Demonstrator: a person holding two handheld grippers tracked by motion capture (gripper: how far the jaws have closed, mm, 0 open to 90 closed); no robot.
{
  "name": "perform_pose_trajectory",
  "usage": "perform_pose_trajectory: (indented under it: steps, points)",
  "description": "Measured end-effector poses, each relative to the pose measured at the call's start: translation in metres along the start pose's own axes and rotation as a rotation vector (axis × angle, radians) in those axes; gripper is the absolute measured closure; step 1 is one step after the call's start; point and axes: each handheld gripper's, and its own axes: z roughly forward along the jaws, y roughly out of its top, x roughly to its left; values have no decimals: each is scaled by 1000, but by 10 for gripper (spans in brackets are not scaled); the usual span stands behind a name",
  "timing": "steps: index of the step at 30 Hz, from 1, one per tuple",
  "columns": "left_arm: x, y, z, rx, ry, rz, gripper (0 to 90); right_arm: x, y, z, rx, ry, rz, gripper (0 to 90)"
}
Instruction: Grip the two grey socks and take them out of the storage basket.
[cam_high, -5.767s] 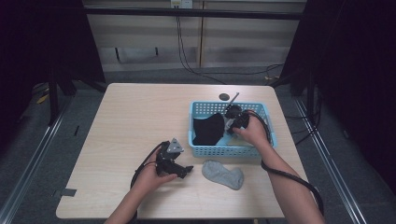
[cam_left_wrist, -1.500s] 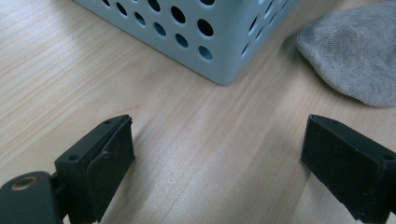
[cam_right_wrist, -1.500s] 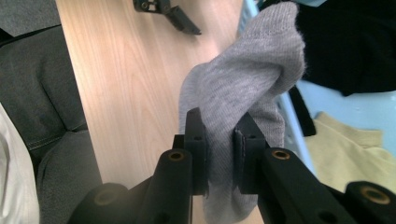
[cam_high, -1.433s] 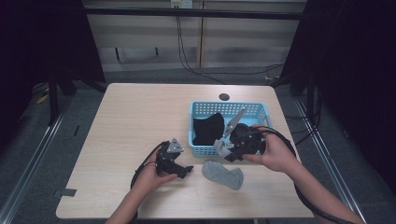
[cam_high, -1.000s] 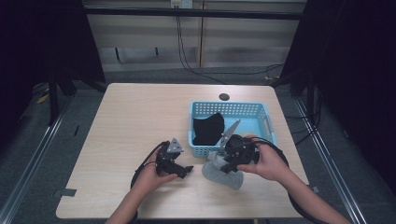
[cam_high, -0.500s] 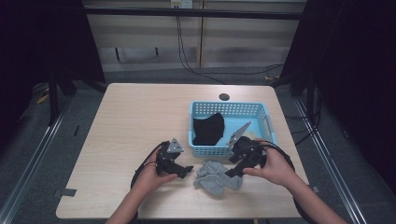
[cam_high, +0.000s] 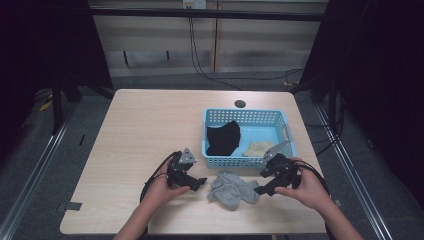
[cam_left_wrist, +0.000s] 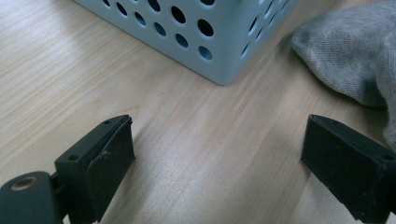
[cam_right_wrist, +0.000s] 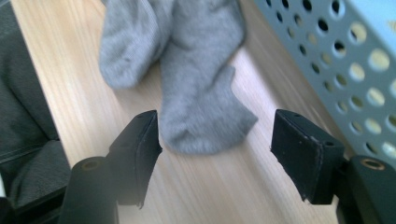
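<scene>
Where pale woodgrain shows, soft ribbed grey socks (cam_high: 232, 187) lie crumpled.

The crumpled grey knitted socks (cam_right_wrist: 187, 88) ran off the top edge just beyond the right gripper (cam_right_wrist: 215, 140). The perforated light-blue plastic basket (cam_left_wrist: 205, 32), ahead of the left gripper (cam_left_wrist: 217, 158), was cropped too.

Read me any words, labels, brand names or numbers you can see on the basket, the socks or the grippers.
None can be read.
The blue basket shows plain perforated walls, no label.
The grey socks show plain knit, no print or tag.
The left gripper and right gripper show bare black jaws, no markings.
</scene>
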Motion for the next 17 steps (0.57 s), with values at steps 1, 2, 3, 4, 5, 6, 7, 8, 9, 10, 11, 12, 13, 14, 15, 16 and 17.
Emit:
perform_pose_trajectory:
  steps: [1,2,3,4,5,6,7,8,9,10,11,12,13,14,15,16,17]
  points:
    - [0,0,0,-1,0,0,87,0,-3,1,-3,-3,2,310]
    - [0,0,0,1,0,2,87,0,-6,1,-7,-8,9,309]
    - [0,0,0,-1,0,-1,87,-1,-10,2,-15,-6,24,308]
    - [0,0,0,-1,0,-1,87,-1,-13,2,-28,-10,27,307]
    - [0,0,0,0,0,0,87,-1,-15,2,-36,-16,28,305]
    - [0,0,0,0,0,0,87,-1,-18,2,-34,-23,25,296]
    - [0,0,0,1,-1,1,87,-1,-19,2,-29,-27,26,285]
    - [0,0,0,1,0,1,87,-1,-20,1,-32,-38,20,279]
    - [0,0,0,0,0,0,87,-1,-22,-1,-55,-42,29,275]
    - [0,0,0,1,0,2,87,-1,-23,-1,-61,-37,33,267]
    - [0,0,0,1,-1,2,87,-1,-24,-1,-60,-38,36,258]
    - [0,0,0,1,-1,1,87,-1,-25,1,-54,-44,35,241]
    - [0,0,0,1,-1,1,87,-1,-25,1,-54,-44,35,241]
    - [0,0,0,1,-2,1,87,0,-26,2,-50,-41,44,237]
    - [0,0,0,2,-1,2,87,0,-26,3,-51,-44,39,237]
    - [0,0,0,1,-2,2,87,1,-25,5,-52,-44,46,240]
    - [0,0,0,4,1,2,87,2,-24,6,-59,-42,47,248]
